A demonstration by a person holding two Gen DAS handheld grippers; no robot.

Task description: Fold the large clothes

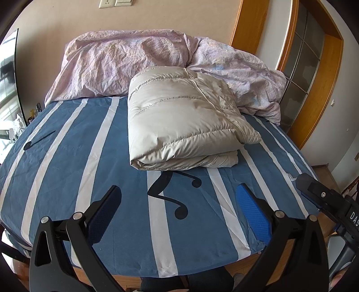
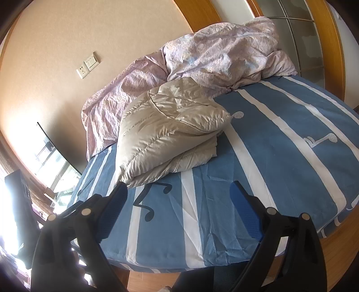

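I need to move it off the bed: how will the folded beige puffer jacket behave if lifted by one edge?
The puffer jacket looks puffy, so probably light. Its glossy shell may slip between pads. Loosely stacked layers would likely unfold and droop.

the folded jacket (image 1: pixel 186 121) is lying on the bed sheet (image 1: pixel 67 170), toward the far right part of the bed. behind it, the bunched duvet (image 1: pixel 125 65) is sitting against the wall (image 1: pixel 56 20), touching the jacket's far edge. the 2 grippers, left gripper (image 1: pixel 179 211) and right gripper (image 2: pixel 179 213), are hovering before the jacket, over the bed's near edge.
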